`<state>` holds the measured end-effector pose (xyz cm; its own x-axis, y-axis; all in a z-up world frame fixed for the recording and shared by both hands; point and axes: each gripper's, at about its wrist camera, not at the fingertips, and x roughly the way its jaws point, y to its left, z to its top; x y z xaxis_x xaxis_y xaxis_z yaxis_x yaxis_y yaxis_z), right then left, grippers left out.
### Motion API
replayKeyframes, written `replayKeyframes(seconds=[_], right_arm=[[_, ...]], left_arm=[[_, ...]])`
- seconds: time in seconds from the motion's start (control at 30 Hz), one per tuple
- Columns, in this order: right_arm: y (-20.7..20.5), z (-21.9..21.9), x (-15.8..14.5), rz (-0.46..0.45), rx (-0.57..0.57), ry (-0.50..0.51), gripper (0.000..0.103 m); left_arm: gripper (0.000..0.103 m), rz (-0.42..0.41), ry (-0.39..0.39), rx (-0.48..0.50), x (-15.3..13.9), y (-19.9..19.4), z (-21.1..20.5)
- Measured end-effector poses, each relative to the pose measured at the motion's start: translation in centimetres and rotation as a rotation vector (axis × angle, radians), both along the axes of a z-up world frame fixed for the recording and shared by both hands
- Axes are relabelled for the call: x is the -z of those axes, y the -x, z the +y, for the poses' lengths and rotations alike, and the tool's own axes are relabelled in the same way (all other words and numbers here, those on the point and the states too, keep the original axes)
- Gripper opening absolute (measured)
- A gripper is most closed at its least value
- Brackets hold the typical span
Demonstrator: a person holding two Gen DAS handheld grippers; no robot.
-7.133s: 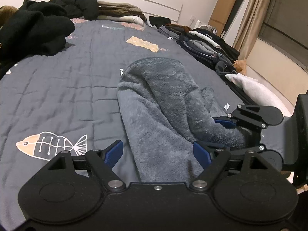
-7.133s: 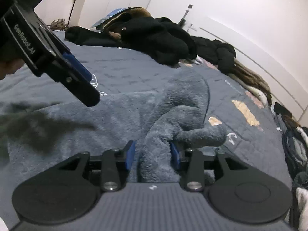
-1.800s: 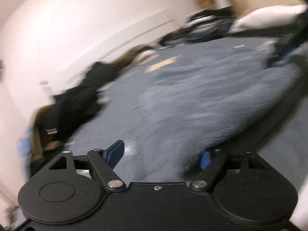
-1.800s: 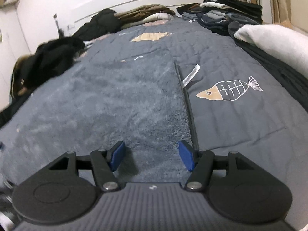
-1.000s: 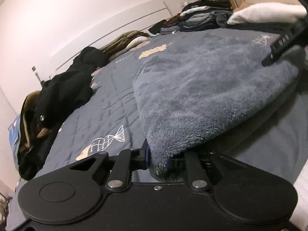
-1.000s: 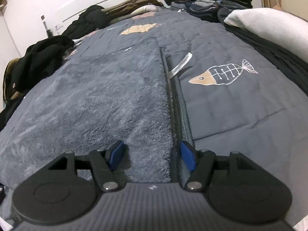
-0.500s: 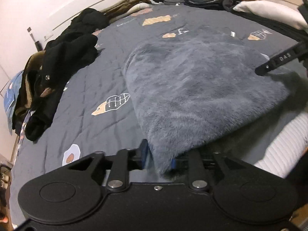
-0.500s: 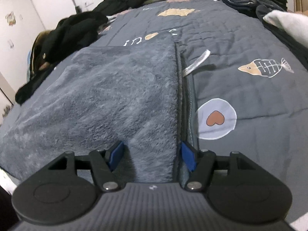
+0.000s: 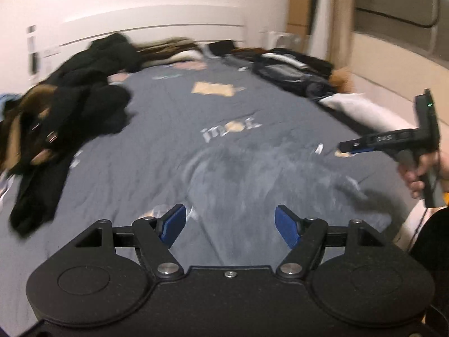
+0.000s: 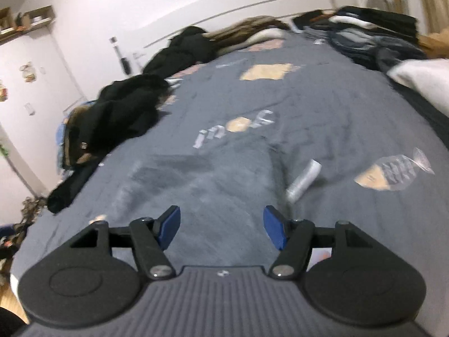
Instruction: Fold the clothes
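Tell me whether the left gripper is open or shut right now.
Open. In the left wrist view the left gripper has its blue pads spread wide, nothing between them, above the grey fleece garment.

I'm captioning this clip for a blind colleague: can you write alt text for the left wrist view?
The left tongs hang open and empty above a grey fleece garment lying on a dark grey bedspread. At right, a hand holds the right tongs above the garment's far edge. Black clothes are heaped on the bed's left side; the picture is motion-blurred.

left gripper (image 9: 230, 226): jaws wide, empty | right gripper (image 10: 221, 226): jaws wide, empty
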<state>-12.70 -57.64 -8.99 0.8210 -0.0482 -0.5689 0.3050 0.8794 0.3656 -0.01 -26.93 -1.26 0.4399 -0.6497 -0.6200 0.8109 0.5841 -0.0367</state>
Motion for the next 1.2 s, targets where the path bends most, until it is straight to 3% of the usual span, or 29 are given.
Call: replayKeyframes(seconds=[0.27,0.43,0.53,0.77,0.97,1.1,1.2], right_arm=[[-6.9,-0.4,0.1,0.018,-0.084,0.007,0.065],[-7.5,-1.8,1.5,-0.043,-0.123,-0.084,0.065],[-7.6,-2.7,2.0,-0.055,-0.124,-0.108,0.065],[-7.8,-3.4,2.9,-0.054,-0.121,-0.136,0.065],[-8.3,-3.4,3.9,-0.026,-0.13,-0.141,0.065],[-8.5,-3.3,4.5,-0.004,-0.119,-0.142,0.065],[-8.4,-3.2,4.4,-0.007,-0.115,-0.132,0.065]], left_arm=[[0.069,0.058,-0.023,0.155,1.3,-10.5,-5.6],[0.069,0.137,-0.07,0.28,3.7,-16.0,-9.4],[0.069,0.169,-0.137,0.321,5.1,-19.0,-11.7],[0.069,0.283,-0.191,0.444,8.4,-22.7,-15.9],[0.069,0.303,-0.193,0.473,10.6,-23.8,-18.3],[0.031,0.324,-0.212,0.505,11.9,-23.5,-18.6],[0.024,0.278,-0.218,0.523,11.4,-22.6,-18.4]])
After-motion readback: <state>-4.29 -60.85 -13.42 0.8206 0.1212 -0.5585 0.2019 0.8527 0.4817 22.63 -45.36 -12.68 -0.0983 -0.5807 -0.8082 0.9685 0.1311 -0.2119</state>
